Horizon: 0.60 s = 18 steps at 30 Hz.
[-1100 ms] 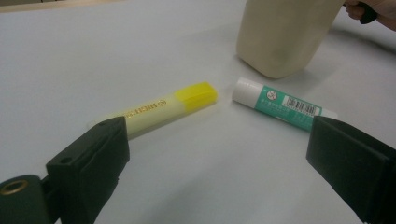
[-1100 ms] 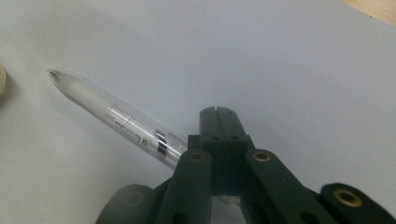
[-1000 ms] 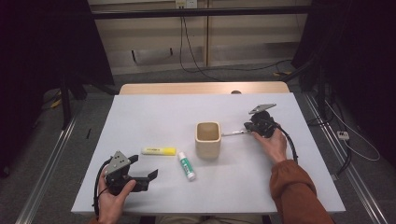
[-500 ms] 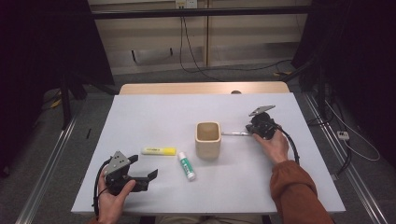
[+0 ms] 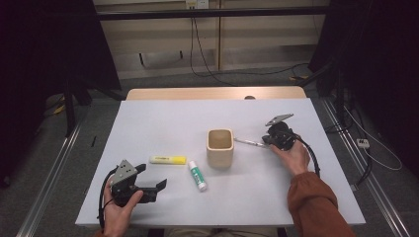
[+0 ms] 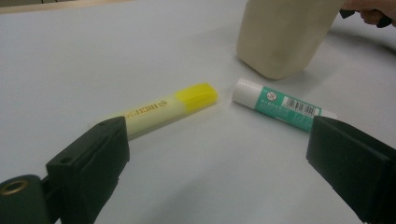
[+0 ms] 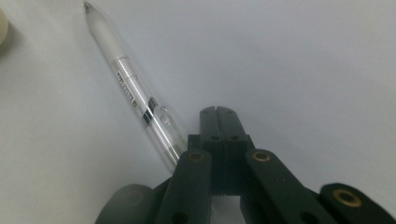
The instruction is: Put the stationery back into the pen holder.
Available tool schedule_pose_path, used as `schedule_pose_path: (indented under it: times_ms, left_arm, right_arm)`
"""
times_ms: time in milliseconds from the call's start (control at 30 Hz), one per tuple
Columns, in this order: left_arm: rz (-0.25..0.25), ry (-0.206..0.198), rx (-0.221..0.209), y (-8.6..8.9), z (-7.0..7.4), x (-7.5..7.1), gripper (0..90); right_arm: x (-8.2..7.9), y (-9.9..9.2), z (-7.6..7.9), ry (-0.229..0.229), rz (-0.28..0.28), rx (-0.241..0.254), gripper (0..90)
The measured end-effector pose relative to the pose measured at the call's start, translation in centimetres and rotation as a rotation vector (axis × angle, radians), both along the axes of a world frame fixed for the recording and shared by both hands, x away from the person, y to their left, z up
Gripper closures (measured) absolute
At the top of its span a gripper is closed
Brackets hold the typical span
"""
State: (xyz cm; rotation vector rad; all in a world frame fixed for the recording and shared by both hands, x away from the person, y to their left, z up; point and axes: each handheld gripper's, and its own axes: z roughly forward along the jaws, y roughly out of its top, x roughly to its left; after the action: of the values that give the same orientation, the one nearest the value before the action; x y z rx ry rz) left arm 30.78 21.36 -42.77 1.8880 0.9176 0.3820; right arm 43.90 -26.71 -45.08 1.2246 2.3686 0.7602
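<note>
Now the right gripper, mid-frame, looks squeezed shut on the pen; lift slowly toward the cup. The left gripper gapes wide, empty.

Spread over a white table: beige square cup standing upright near the middle; yellow highlighter lying to its left and nearer; green-labelled glue stick just beside the highlighter's right end, apart from the cup. Beyond the far edge, a wooden tabletop and black cables on the floor.
</note>
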Motion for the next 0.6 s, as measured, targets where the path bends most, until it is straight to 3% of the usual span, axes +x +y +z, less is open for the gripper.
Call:
schedule_pose_path:
  times_ms: [200, 600]
  left_arm:
    - [0.001, -0.003, 0.000, 0.1, 0.0, 0.0, 5.8]
    - [0.000, -0.004, 0.000, 0.1, 0.0, 0.0, 5.8]
  right_arm:
    - [-0.5, -0.1, 0.3, 0.042, -0.012, 0.012, 90.0]
    - [-1.2, 0.0, 0.5, 0.083, -0.026, 0.022, 90.0]
